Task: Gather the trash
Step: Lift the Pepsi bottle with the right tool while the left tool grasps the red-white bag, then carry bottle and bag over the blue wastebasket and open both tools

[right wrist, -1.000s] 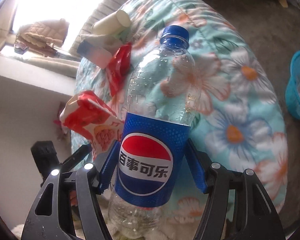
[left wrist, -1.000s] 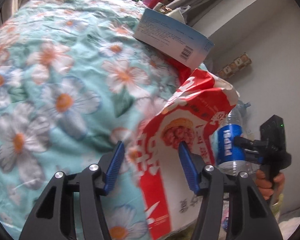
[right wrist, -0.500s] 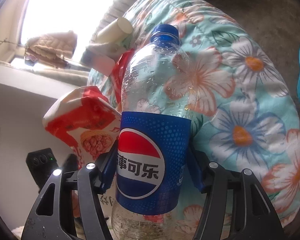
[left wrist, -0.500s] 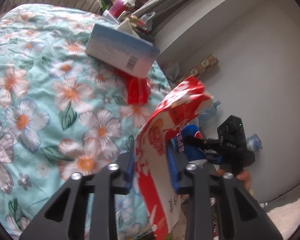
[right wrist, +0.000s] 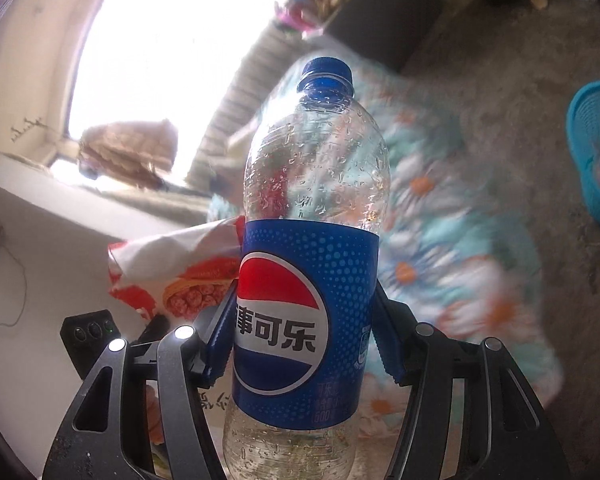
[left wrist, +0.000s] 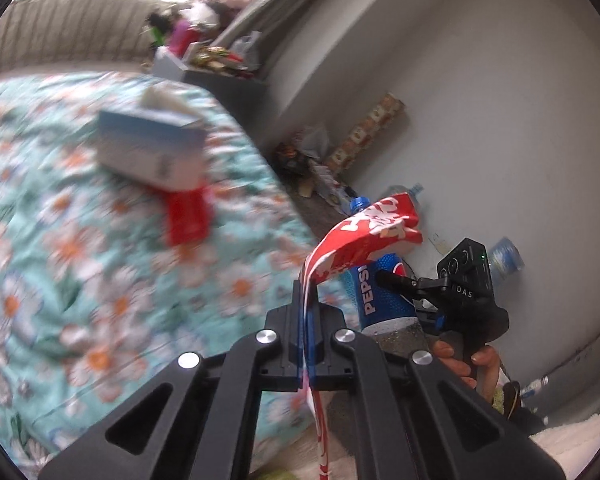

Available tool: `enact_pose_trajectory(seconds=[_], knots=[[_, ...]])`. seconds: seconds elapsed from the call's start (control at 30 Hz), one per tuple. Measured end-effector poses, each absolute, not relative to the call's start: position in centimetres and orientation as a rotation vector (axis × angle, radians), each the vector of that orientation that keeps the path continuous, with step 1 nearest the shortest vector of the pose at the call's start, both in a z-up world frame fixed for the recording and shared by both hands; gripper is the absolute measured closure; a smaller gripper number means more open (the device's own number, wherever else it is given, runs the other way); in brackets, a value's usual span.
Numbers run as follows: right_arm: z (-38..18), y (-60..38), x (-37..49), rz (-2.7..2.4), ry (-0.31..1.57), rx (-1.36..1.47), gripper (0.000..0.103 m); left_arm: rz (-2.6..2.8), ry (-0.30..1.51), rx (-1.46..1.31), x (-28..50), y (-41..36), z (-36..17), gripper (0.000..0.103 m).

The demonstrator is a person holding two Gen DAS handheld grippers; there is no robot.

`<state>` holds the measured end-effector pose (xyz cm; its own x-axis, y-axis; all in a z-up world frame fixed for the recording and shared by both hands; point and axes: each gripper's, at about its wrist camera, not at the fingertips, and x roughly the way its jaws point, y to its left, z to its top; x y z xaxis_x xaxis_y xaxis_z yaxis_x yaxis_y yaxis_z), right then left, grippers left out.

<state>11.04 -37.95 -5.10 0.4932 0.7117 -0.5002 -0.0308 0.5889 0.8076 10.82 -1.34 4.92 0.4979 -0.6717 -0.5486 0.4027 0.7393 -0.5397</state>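
Floral bed quilt (left wrist: 100, 300) behind both tongs. Left tongs (left wrist: 306, 320), just closed, pinch red snack wrapper (left wrist: 364, 236), long axis upward. Right tongs (right wrist: 304, 344) clasp Pepsi bottle (right wrist: 308, 280), upright, cap pointing away.

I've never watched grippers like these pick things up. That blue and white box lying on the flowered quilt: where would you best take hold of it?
Probably across its thin sides. The blue and white box lies flat on the quilt, partly over a red wrapper, so its broad face looks too wide for the jaws. I would come down from above with the jaws straddling the narrow width, near the end that rests on the wrapper. Blur hides its exact edges.
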Motion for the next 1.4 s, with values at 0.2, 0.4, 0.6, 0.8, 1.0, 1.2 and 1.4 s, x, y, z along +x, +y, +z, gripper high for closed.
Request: enact_pose_trajectory(seconds=[0.2,0.4,0.6,0.8,1.0,1.2,1.4], knots=[[-3.4,-46.1,8.1,0.393,0.801,0.907,0.046,-0.776,0.794,-0.262,13.2,-8.5,8.0,0.103],[-5.1,-54.0,5.3,0.207,0.710,1.027,0.046,-0.872,0.802,-0.145,16.7,-17.2,8.9,0.103],[-10.9,-59.7,4.3,0.003,0.721,1.194,0.046,-0.917,0.895,-0.041,21.6,-27.2,6.0,0.103],[-16.6,-63.5,6.4,-0.102,0.755,1.330,0.045,-0.927,0.989,0.115,26.5,-38.2,1.3,0.102],[-22.7,-66.0,11.4,-0.159,0.790,1.423,0.027,-0.930,1.131,0.128,31.6,-46.0,-4.6,0.083],[-29.9,-67.6,12.6,-0.272,0.846,1.580,0.023,-0.800,1.195,0.136,33.9,-47.1,-9.9,0.059],[-28.9,-66.7,10.9,-0.252,0.861,1.500,0.023,-0.845,1.105,0.213,31.8,-45.6,-8.1,0.059]])
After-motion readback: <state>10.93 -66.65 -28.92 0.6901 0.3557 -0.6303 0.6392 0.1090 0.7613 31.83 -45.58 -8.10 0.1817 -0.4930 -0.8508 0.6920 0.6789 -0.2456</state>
